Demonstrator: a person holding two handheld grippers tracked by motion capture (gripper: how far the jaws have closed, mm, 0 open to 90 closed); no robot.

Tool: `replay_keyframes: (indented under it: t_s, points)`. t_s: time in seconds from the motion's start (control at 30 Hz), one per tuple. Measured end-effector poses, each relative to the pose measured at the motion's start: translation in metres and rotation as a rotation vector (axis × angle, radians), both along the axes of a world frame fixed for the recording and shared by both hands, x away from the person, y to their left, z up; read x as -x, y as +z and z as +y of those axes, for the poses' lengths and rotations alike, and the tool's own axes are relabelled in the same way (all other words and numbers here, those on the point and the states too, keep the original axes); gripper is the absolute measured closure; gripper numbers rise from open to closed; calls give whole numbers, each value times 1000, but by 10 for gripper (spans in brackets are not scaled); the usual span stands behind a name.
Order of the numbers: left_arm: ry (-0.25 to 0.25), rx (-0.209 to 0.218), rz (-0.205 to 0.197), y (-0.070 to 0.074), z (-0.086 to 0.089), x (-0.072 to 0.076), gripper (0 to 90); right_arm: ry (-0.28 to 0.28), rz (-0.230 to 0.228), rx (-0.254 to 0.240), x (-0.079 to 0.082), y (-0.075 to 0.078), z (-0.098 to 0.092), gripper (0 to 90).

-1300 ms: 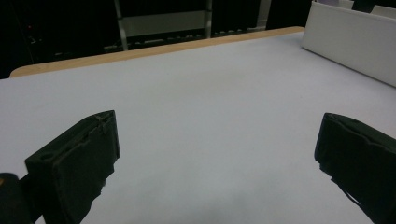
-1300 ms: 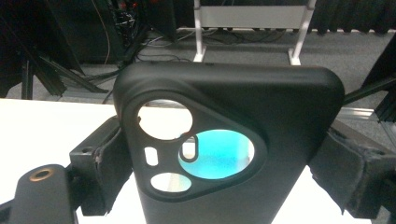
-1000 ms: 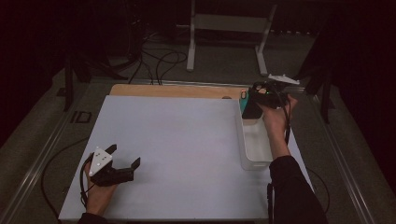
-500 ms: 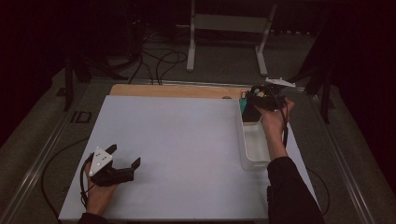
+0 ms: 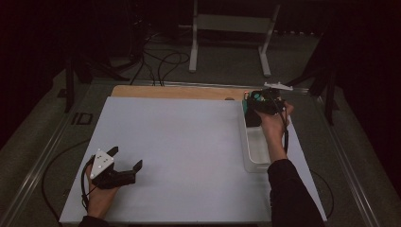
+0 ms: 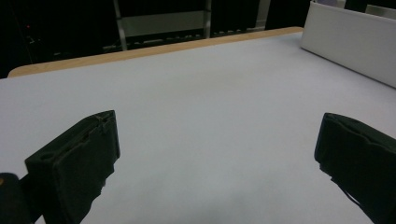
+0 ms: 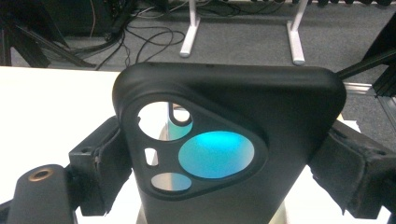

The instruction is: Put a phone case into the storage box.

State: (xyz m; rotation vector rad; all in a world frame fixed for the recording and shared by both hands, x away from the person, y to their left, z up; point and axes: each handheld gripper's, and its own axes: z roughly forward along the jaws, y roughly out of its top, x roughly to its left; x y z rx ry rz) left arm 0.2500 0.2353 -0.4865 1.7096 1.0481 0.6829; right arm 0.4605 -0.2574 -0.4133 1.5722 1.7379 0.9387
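My right tool (image 7: 224, 163) squeezes the black phone case (image 7: 233, 140) between its jaws, above the clear bin (image 5: 257, 151). My left tool (image 6: 215, 163) sits wide open on the worktop (image 5: 189, 142).

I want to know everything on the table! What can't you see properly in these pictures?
- Inside of the clear bin, high view: the right hand and forearm cover part.
- Lower end of the black phone case, right gripper view: cut off by the bottom edge.
- The bin's far end, left gripper view: cut off at the right edge.
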Motion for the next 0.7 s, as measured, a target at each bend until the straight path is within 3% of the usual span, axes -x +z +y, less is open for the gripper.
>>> replay_keyframes:
  t_s: [0.33, 0.7]
  points:
    - [-2, 3, 2, 0, 0, 0, 8, -2, 35, 38, -6, -15, 6, 128]
    - [-3, 3, 2, 0, 0, 0, 9, -2, 34, 73, -12, -20, 12, 126]
